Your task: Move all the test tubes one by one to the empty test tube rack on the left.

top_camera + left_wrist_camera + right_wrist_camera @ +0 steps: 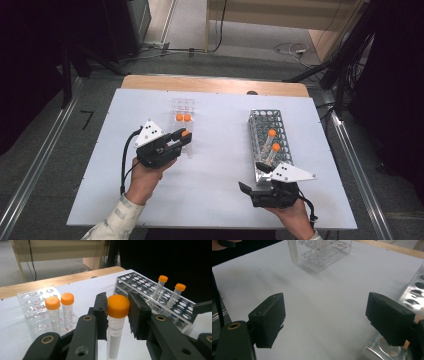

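the left gripper (pixel 183 138) squeezes a plastic tube with an orange cap (pixel 117 315) and holds it upright, just beside the clear rack (pixel 183 111) with two orange-capped tubes (pixel 183 118) in it. the right gripper (pixel 256 176) has its jaws wide apart with nothing between them, near the metal rack (pixel 260 125) on the white table (pixel 215 170).

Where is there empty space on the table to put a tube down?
The widest bare patch lies between the clear rack and the metal rack. The table's left side is bare too. It is crowded by the left gripper holding a tube.
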The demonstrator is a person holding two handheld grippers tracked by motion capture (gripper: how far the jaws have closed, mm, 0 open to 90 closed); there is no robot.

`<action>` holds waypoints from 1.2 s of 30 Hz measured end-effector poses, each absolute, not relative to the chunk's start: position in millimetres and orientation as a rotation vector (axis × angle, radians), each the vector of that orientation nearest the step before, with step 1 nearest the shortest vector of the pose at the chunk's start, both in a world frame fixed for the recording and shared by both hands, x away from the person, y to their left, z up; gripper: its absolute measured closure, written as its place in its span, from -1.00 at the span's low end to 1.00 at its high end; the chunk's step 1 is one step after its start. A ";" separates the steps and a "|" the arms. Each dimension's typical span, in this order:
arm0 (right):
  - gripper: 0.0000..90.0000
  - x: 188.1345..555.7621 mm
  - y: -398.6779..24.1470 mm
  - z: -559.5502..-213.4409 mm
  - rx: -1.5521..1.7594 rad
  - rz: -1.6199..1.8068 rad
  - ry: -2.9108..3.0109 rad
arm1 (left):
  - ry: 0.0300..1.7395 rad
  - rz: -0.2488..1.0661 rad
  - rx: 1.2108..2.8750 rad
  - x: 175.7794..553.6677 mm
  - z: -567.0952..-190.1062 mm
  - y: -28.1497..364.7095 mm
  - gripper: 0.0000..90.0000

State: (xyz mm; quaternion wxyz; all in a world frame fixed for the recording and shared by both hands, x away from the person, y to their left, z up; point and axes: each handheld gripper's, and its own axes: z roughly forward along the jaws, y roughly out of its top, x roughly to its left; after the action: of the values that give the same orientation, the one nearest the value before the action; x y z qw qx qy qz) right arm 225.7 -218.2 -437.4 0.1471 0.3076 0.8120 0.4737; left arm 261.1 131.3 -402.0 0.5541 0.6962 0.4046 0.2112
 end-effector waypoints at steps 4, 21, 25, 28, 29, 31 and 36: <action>-0.67 222.6 -230.7 -436.3 0.904 1.368 2.309 | 0.967 0.509 1.638 264.8 -399.9 133.5 0.56; -0.67 218.0 -262.3 -437.3 0.986 1.365 2.248 | 1.015 0.578 1.614 289.1 -389.3 135.8 0.57; -0.67 217.5 -264.2 -436.8 0.993 1.369 2.242 | 1.030 0.589 1.612 296.0 -387.8 136.2 0.57; -0.67 217.7 -265.0 -436.6 0.994 1.371 2.238 | 1.040 0.596 1.608 300.9 -387.5 136.7 0.57; -0.67 217.7 -265.1 -436.6 0.995 1.371 2.237 | 1.045 0.599 1.603 302.4 -387.0 136.8 0.57; -0.67 218.0 -265.5 -436.7 0.996 1.373 2.236 | 1.052 0.608 1.594 305.6 -385.4 137.3 0.57; -0.67 217.8 -265.0 -436.6 0.995 1.372 2.236 | 1.055 0.630 1.597 311.8 -383.2 135.6 0.57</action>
State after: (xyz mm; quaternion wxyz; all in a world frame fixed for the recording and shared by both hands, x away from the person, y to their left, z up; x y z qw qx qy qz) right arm 217.8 -265.0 -436.6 0.1671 0.3496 0.7858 0.4820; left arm 311.8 135.6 -383.2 0.5342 0.6700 0.4425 0.2645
